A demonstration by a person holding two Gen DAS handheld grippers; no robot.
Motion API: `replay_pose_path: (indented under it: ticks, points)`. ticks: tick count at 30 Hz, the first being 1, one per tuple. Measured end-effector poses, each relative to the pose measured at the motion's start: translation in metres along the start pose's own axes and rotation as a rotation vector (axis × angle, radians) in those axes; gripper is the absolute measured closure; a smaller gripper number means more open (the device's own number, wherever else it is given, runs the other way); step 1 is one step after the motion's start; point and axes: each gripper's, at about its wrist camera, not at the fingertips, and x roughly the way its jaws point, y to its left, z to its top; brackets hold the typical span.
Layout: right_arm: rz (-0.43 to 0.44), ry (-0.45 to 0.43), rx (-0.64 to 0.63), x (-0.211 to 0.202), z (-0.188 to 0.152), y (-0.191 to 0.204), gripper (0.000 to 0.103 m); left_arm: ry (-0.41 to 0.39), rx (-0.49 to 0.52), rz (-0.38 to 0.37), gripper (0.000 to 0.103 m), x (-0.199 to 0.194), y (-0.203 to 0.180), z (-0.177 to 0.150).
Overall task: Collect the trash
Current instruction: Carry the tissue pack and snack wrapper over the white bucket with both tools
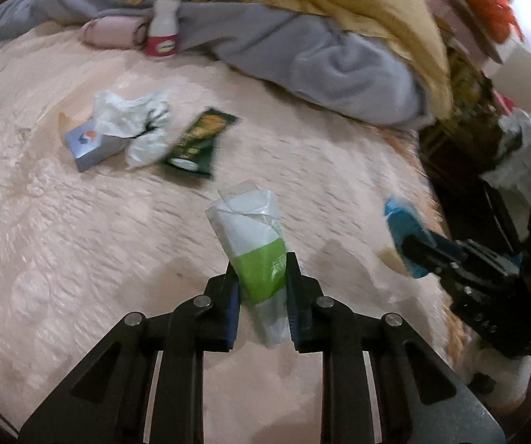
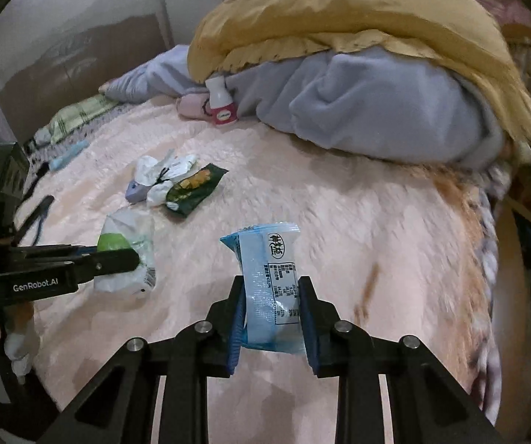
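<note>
A green-white wrapper (image 1: 261, 259) is clamped by the left hand-held gripper (image 1: 261, 277); a blue wrapper (image 2: 271, 292), its printed text legible only in the right wrist view, is clamped by the right hand-held gripper (image 2: 271, 296).

Pale pink textured bedspread (image 1: 80, 240). Mustard-yellow quilt (image 2: 339, 18) over lilac-grey blanket (image 2: 376, 111). White-and-lime-green wrapper (image 1: 254, 244); light blue packet (image 2: 271, 288) with black print; dark green snack bag (image 1: 199, 144); white bottle (image 1: 163, 27), red label.
</note>
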Motion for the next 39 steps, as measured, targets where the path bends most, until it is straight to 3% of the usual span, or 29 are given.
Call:
replay_pose_path:
  ticks: [12, 24, 39]
  points:
    - [-0.038, -0.045, 0.089, -0.068, -0.059, -0.009, 0.077, -0.028, 0.2, -0.013, 0.085, -0.03, -0.09, -0.036]
    - [-0.113, -0.103, 0.12, -0.13, -0.089, -0.019, 0.077, -0.035, 0.341, -0.057, 0.085, -0.036, -0.16, -0.058]
    - [-0.248, -0.138, 0.263, -0.199, -0.15, -0.076, 0.077, -0.015, 0.491, -0.148, 0.085, -0.032, -0.247, -0.083]
